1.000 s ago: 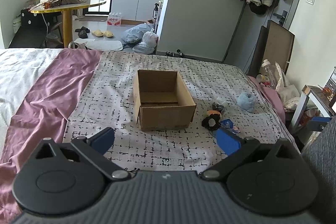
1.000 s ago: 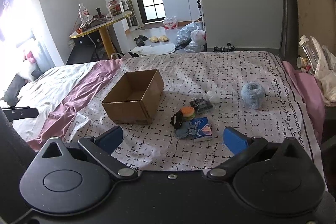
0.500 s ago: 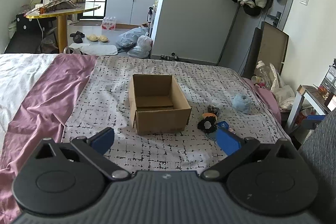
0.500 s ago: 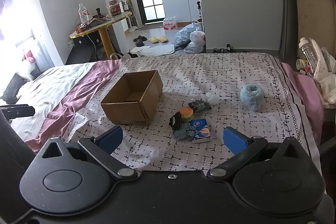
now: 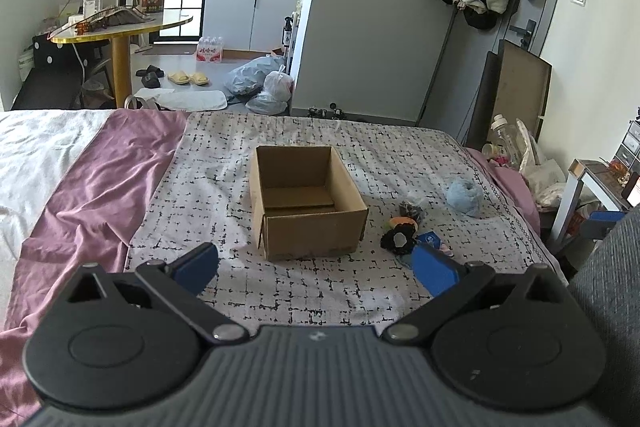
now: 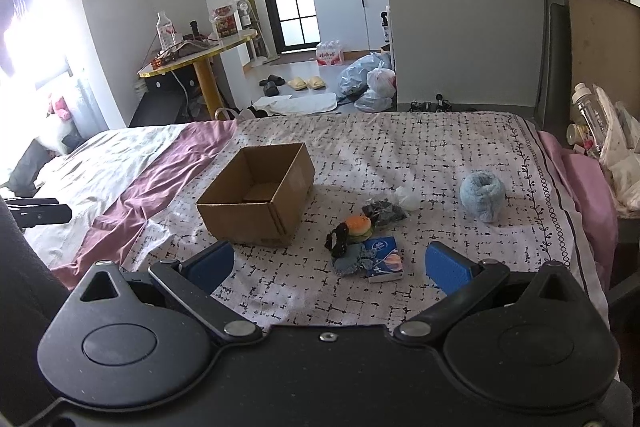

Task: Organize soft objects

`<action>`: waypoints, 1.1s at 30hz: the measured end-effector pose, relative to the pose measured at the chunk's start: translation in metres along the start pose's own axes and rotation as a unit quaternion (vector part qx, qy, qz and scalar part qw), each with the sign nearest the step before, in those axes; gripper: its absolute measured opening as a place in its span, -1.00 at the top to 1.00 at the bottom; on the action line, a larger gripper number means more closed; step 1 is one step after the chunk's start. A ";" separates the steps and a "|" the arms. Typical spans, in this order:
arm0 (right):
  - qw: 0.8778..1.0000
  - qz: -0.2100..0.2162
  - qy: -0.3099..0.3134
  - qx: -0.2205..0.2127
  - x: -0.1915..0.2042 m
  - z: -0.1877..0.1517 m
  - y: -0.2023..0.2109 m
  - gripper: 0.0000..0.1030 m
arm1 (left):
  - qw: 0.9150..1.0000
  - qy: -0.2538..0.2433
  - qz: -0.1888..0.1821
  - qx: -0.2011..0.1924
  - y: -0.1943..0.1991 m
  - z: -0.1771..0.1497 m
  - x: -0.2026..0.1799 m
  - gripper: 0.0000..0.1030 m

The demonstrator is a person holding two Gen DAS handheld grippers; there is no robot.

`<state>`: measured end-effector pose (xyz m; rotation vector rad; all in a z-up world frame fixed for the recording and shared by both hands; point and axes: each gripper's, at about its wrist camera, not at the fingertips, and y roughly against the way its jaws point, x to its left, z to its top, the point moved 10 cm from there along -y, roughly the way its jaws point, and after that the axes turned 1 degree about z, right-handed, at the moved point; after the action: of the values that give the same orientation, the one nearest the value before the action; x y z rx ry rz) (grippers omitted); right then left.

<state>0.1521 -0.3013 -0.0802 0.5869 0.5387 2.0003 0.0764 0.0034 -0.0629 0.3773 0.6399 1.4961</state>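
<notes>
An open, empty cardboard box (image 5: 306, 201) (image 6: 258, 193) stands on the patterned bedspread. To its right lies a small pile of soft things: an orange burger toy (image 6: 358, 225), a black fuzzy item (image 6: 338, 241) (image 5: 398, 239), a dark crumpled cloth (image 6: 384, 211), a blue-grey cloth (image 6: 352, 261) and a blue tissue pack (image 6: 384, 259). A light blue fluffy roll (image 6: 482, 193) (image 5: 464, 195) lies further right. My left gripper (image 5: 316, 265) is open and empty, in front of the box. My right gripper (image 6: 330, 265) is open and empty, just short of the pile.
The bed has a mauve sheet (image 5: 92, 187) on the left and a pink edge (image 6: 580, 187) on the right. A bottle and bags (image 6: 596, 131) sit beside the bed at right. A round table (image 5: 116, 23) and floor bags (image 5: 264, 87) lie beyond.
Both grippers have drawn back and risen slightly, so the box and the pile look smaller and further away. Nothing on the bed has moved. Both grippers stay open.
</notes>
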 end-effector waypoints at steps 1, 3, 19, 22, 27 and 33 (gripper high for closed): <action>1.000 0.000 0.000 -0.001 0.000 0.000 0.000 -1.00 | 1.000 -0.001 0.000 -0.001 0.000 0.001 0.000 -0.99; 1.000 0.000 0.001 -0.001 0.000 0.001 0.001 -1.00 | 1.000 -0.002 0.000 -0.004 0.002 0.002 -0.001 -0.99; 1.000 -0.009 -0.007 -0.006 -0.007 -0.001 -0.001 -1.00 | 1.000 -0.017 -0.015 -0.010 -0.008 0.004 -0.005 -0.99; 1.000 -0.014 -0.018 -0.002 -0.013 -0.004 -0.006 -1.00 | 0.999 -0.027 -0.029 -0.015 -0.015 0.008 -0.008 -0.99; 0.999 -0.017 -0.033 0.002 -0.021 -0.009 -0.013 -1.00 | 0.998 -0.042 -0.035 -0.002 -0.036 0.012 -0.011 -0.97; 0.999 -0.017 -0.043 0.006 -0.026 -0.014 -0.025 -1.00 | 0.997 -0.069 -0.040 0.016 -0.064 0.014 -0.019 -0.95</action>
<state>0.1717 -0.3149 -0.1101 0.6639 0.5057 1.9313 0.1369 -0.0174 -0.0875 0.4713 0.5633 1.3719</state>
